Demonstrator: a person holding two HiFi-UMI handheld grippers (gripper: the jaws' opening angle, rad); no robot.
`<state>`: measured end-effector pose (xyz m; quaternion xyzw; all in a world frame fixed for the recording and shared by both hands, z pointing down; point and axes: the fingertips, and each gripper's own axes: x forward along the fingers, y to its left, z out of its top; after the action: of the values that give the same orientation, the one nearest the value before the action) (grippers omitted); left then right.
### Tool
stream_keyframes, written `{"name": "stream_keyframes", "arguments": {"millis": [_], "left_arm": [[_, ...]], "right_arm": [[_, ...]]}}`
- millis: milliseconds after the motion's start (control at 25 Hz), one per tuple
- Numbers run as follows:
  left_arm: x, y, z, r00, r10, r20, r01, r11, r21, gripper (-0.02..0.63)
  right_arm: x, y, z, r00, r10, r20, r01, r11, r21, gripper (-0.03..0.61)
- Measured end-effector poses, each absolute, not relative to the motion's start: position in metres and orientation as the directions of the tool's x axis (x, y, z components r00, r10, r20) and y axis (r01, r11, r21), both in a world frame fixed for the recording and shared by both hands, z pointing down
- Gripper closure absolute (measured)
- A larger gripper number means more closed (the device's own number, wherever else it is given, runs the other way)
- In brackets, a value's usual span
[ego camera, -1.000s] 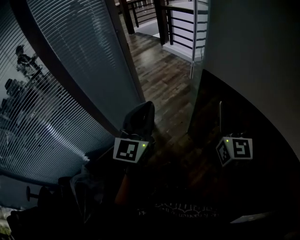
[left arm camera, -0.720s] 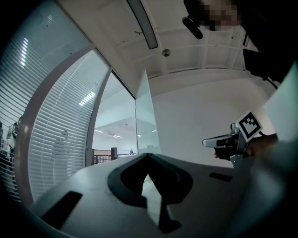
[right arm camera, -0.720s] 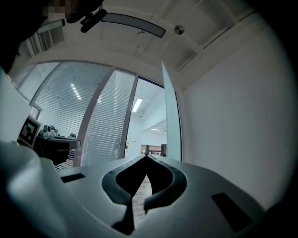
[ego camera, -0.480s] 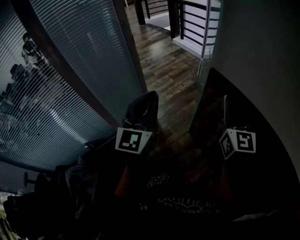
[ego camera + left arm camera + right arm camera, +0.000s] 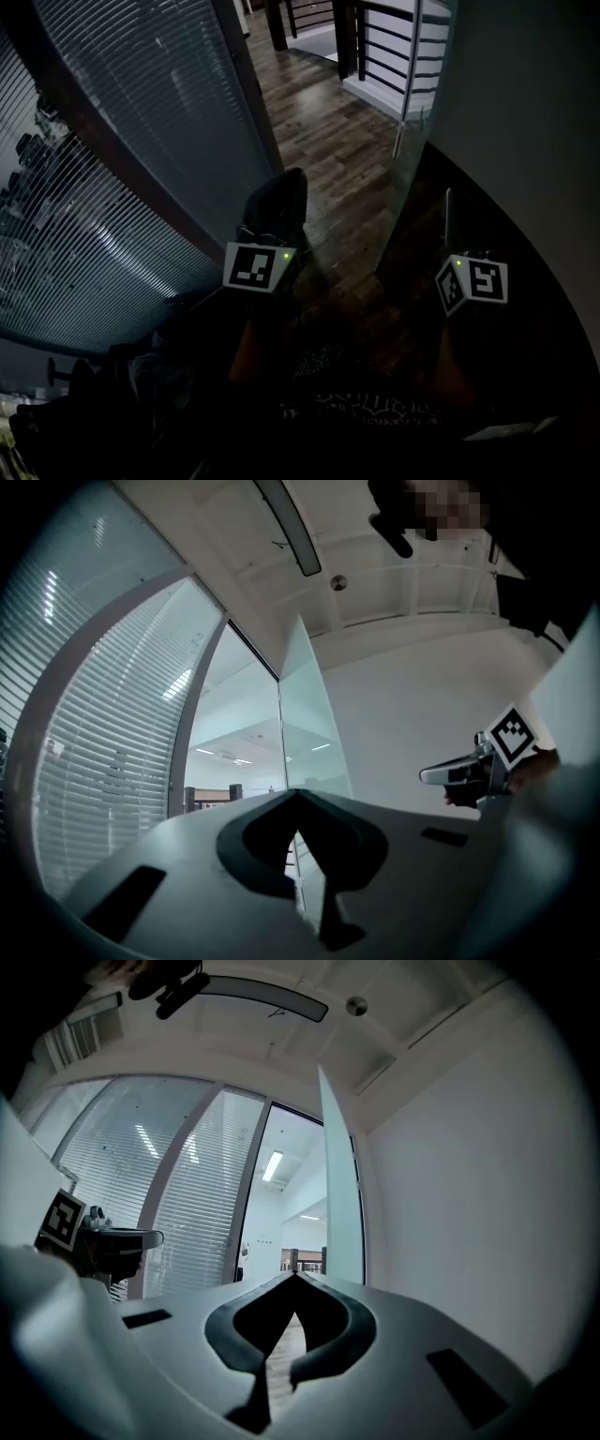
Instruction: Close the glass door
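Note:
The glass door [image 5: 405, 122] stands swung open, its pane edge-on beside the white wall [image 5: 525, 122]. It shows as a pale green pane in the left gripper view [image 5: 314, 733] and in the right gripper view [image 5: 342, 1194]. My left gripper [image 5: 286, 180] is shut and empty, pointing into the doorway to the left of the door's edge. Just to the right of that edge my right gripper [image 5: 447, 199] is also shut and holds nothing. Neither gripper touches the door. Each gripper camera shows its own tips meeting [image 5: 298, 794] [image 5: 296, 1277].
A glass wall with lowered blinds [image 5: 122, 159] runs along the left, ending in a dark door post [image 5: 246, 84]. Wooden floor [image 5: 328, 131] leads through the opening to a dark railing [image 5: 375, 37]. The person's dark clothing fills the bottom of the head view.
Both grippers have moved forward toward the doorway, and the opening and door edge now sit nearer. Both stay shut and empty.

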<state>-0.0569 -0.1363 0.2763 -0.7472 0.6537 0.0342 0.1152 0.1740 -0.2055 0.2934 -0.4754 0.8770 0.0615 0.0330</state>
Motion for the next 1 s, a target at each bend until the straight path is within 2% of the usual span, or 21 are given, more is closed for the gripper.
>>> {"name": "stream_keyframes", "arguments": {"millis": [520, 1000], "left_arm": [[-0.114, -0.227, 0.262, 0.214, -0.954, -0.209, -0.973, -0.189, -0.132, 0.612], [-0.118, -0.262, 0.273, 0.263, -0.948, -0.18, -0.962, -0.243, -0.127, 0.612]], "right_arm": [[0.13, -0.293, 0.277, -0.474, -0.871, -0.128, -0.881, 0.468, 0.072, 0.58], [0.13, -0.334, 0.283, -0.423, -0.898, -0.119, -0.906, 0.418, 0.067, 0.58]]}}
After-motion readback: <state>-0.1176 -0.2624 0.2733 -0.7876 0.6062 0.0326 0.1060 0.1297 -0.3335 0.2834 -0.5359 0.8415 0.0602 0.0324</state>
